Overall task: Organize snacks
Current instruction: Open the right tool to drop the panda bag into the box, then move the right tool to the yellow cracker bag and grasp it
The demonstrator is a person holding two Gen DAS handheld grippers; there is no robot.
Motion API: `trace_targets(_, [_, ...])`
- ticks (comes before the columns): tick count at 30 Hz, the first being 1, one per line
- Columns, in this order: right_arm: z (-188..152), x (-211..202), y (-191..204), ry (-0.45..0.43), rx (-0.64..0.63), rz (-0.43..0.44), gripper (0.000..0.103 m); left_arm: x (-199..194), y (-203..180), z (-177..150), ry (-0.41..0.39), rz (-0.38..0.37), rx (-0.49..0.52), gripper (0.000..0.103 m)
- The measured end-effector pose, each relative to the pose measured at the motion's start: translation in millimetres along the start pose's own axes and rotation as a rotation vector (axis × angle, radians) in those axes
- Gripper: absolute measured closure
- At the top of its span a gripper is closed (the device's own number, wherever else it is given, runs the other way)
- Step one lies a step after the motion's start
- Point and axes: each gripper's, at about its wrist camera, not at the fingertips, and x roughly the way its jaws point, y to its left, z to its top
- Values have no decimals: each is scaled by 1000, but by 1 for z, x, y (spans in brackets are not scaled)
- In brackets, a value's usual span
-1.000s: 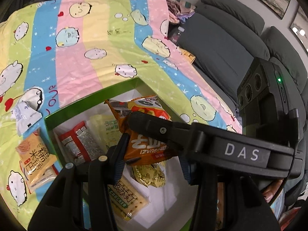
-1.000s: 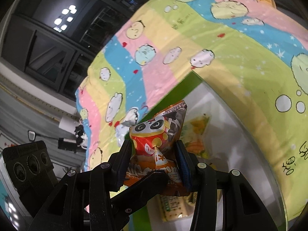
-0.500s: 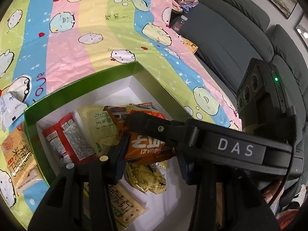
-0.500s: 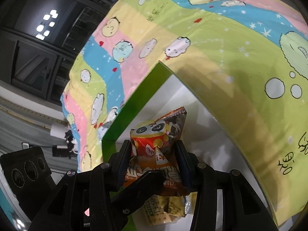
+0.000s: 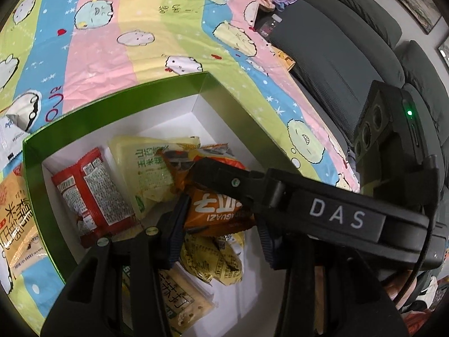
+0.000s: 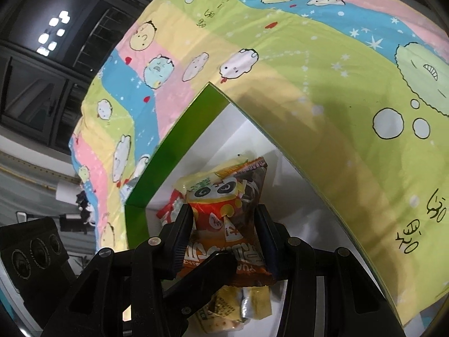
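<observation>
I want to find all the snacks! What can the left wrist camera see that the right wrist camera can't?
Only the left wrist view shows the grey sofa, the snack packets on the blanket outside the box, and the right gripper from outside, reaching across. Only the right wrist view shows the dark window and the panda face on the orange snack bag, pinched in that gripper. Both show the green box, the striped cartoon blanket, the red packet and the pale yellow packet inside the box.

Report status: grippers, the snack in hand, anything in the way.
Right gripper shut on orange panda snack bag, over green box. Left gripper open around it. Red packet, yellow packets beneath.
</observation>
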Motion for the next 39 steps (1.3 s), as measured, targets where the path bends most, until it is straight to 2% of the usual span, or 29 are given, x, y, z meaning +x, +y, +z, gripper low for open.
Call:
trace_targets(4, [0,3,0,3,2,-43,55,3,4,-2,19,16,-15,58])
trace_targets(8, [-1,6,0,11,-5,-73,54,7,4,-4,32,68,-8,58])
trace_targets(16, [-2,10,-2,29,11,-85,54,10,10,-7,63,92,-40,54])
trace_targets(19, [-4,6,1,26,-8,-99,53,0,9,-9,46,87,-43,48])
trace_targets(24, [-11,-9,11,-19,-45,-97,39,-38,7,-18,-23,130,-19,38])
trace_targets(27, [-16,-22,19,-56,-75,-86,37,-69,14,-30,-76,145,-22,28])
trace_targets(28, [-19,-28,22,-71,-82,-75,37,-77,17,-33,-91,155,-26,27])
trace_targets(30, [-25,-37,29,-89,-99,-55,34,-101,30,-42,-134,196,-54,22])
trace_targets(32, [-32,-44,40,-102,-125,-39,23,-127,50,-52,-178,251,-99,16])
trace_targets(36, [-50,-46,74,-83,-215,6,22,-165,91,-77,-249,360,-204,14])
trace_targets(39, [-66,-33,111,-24,-313,59,22,-185,134,-105,-270,382,-338,14])
